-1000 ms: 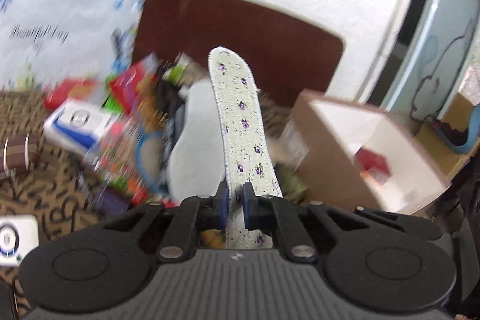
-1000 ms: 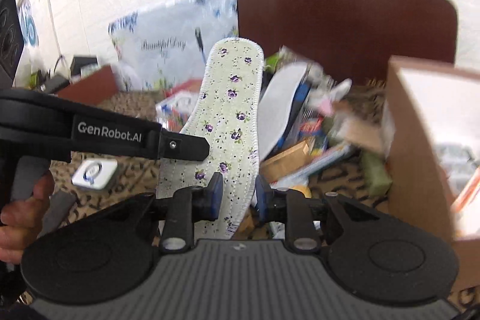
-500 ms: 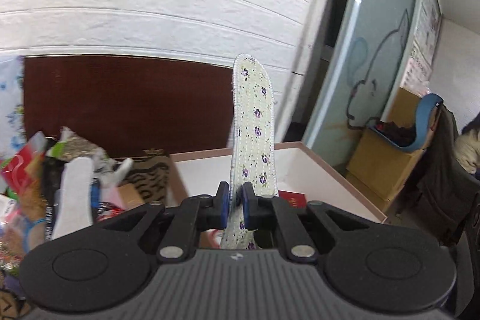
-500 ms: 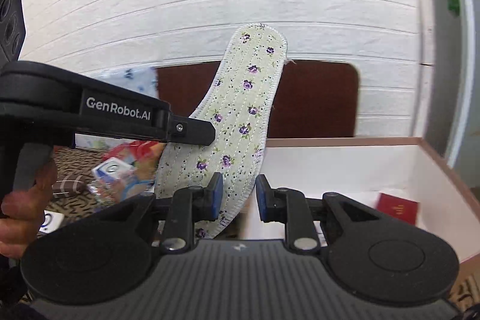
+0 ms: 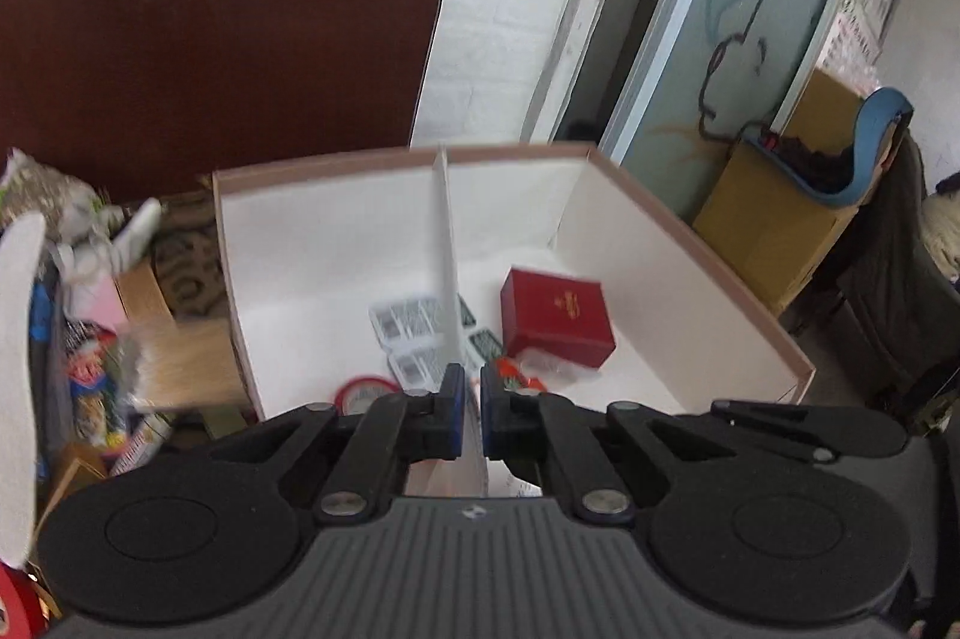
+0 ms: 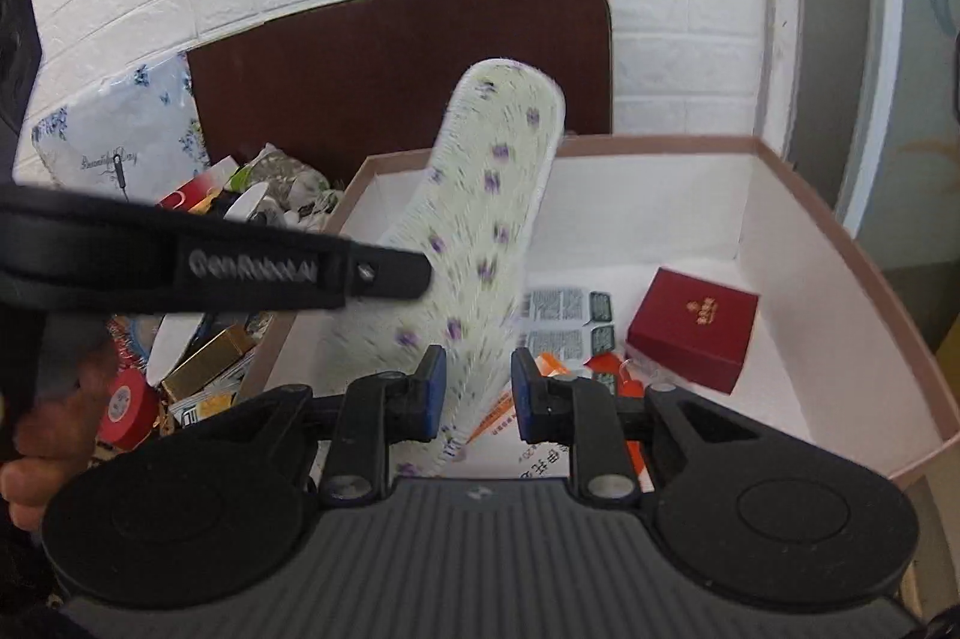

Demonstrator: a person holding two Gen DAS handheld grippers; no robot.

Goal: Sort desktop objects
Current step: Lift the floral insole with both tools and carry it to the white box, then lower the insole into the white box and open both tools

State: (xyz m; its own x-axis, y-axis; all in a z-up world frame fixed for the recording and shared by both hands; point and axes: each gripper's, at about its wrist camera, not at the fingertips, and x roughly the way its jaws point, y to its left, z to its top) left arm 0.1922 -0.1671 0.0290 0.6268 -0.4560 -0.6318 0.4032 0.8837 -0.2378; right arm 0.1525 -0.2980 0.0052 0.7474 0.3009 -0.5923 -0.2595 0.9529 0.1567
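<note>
My left gripper [image 5: 471, 414] is shut on a floral insole [image 5: 447, 267], seen edge-on and standing up over the open white box [image 5: 690, 243]. In the right wrist view the insole [image 6: 480, 243] is blurred and tilts over the box [image 6: 840, 243], with the left gripper's black body [image 6: 240, 267] beside it. My right gripper [image 6: 478, 393] is open and empty, its jaws either side of the insole's lower end without gripping it. Inside the box lie a red case [image 5: 558, 318] and printed cards [image 5: 408, 321].
A pile of packets, small boxes and a plain white insole [image 5: 18, 339] lies left of the box. A red tape roll [image 6: 126, 399] sits at the lower left. A dark brown board [image 5: 210, 63] leans on the white brick wall behind.
Both grippers have swung right from the clutter pile to above the white box and tilted down toward it. The insole stays in the left gripper.
</note>
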